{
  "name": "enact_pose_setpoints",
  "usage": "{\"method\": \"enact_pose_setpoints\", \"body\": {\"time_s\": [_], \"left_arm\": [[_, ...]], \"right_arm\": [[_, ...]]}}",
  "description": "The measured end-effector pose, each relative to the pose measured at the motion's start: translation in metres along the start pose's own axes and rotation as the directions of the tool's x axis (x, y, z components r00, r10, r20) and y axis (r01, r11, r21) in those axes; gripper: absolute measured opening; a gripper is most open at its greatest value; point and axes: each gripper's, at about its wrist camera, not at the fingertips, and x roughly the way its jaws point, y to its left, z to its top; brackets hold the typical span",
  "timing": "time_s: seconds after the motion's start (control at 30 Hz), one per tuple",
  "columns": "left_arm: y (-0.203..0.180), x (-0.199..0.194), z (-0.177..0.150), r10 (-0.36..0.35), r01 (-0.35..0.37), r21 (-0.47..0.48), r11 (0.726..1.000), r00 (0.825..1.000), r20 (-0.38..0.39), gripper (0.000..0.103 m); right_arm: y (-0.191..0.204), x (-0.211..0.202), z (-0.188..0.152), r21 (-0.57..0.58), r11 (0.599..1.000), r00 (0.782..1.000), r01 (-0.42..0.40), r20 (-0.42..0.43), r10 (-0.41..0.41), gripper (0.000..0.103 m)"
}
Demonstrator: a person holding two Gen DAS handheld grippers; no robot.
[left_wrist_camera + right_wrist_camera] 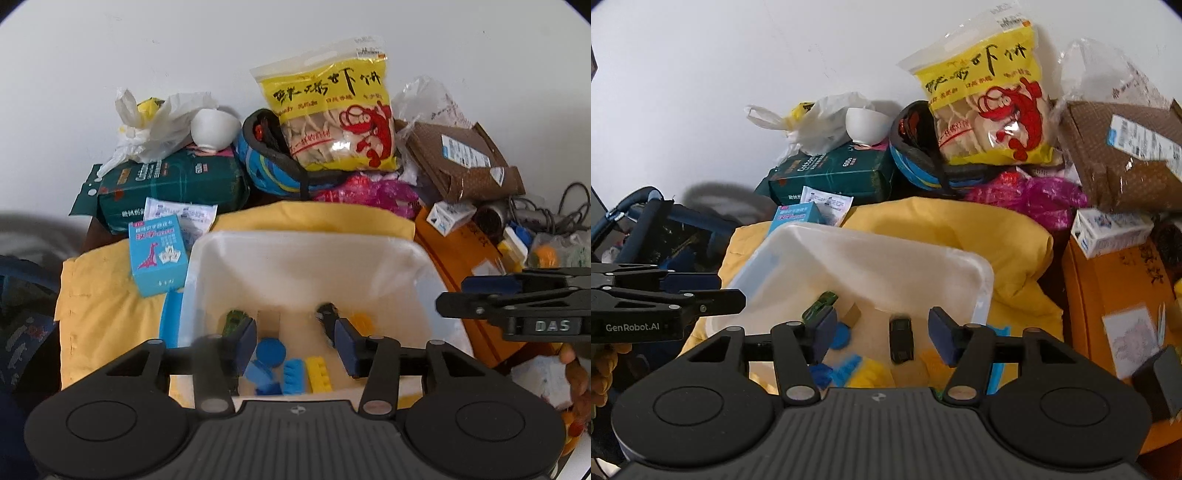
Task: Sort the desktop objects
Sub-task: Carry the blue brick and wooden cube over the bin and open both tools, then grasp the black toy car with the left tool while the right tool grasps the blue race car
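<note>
A white translucent bin [295, 236] [886, 245] sits on a yellow cloth and holds small toys. Among them are a green toy car [234, 319] [818, 304], a black toy car [327, 314] [901, 341], a blue disc [271, 350], a wooden block [269, 321], and blue and yellow bricks [319, 373]. My left gripper [295, 336] [729, 290] hangs open over the bin's near part with nothing between its pads. My right gripper [882, 328] [454, 295] is open too. The black car lies in the bin below its gap, clear of both pads.
A yellow cloth [110, 302] surrounds the bin. A blue dinosaur card box [157, 254] lies to its left and an orange box [1108, 295] to its right. Against the wall are a green tissue pack [166, 188], a white bowl [214, 129], a helmet [266, 166], a prawn-cracker bag [332, 114] and a brown parcel [465, 158].
</note>
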Motion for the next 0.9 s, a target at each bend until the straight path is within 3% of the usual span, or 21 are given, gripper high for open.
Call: {"method": "enact_pose_setpoints", "body": {"time_s": [0.1,0.27,0.37,0.47,0.63,0.73,0.9], "left_arm": [[-0.003,-0.007,-0.019,0.001,-0.001,-0.003,1.000,1.000,0.014,0.051],[-0.024,-0.014,-0.095,-0.039,0.038,0.064,0.997,0.999,0.003,0.052],[-0.031,-0.001,-0.145,-0.055,0.057,0.030,0.998,0.996,-0.075,0.052],[-0.040,0.013,-0.180,-0.066,0.067,0.002,0.998,0.987,-0.149,0.052],[-0.053,0.039,-0.201,-0.050,0.056,0.027,0.998,0.979,-0.196,0.052],[-0.056,0.049,-0.202,-0.083,0.083,-0.010,0.997,0.976,-0.201,0.052],[-0.053,0.050,-0.204,-0.086,0.090,0.016,0.996,0.978,-0.188,0.054]], "right_arm": [[0.001,-0.005,-0.012,-0.018,1.000,1.000,-0.010,0.007,0.010,0.058],[0.014,-0.029,-0.047,-0.071,0.997,0.997,-0.032,0.069,0.037,0.058],[0.019,-0.030,-0.086,-0.102,0.994,0.998,-0.025,0.059,0.031,0.058],[0.022,-0.016,-0.125,-0.131,0.991,1.000,-0.021,-0.007,0.020,0.058],[0.029,0.012,-0.172,-0.251,0.968,0.995,-0.016,-0.095,-0.009,0.058],[0.031,0.019,-0.181,-0.281,0.959,0.994,-0.031,-0.110,0.000,0.058],[0.026,0.025,-0.184,-0.293,0.955,0.992,-0.047,-0.126,0.010,0.058]]}}
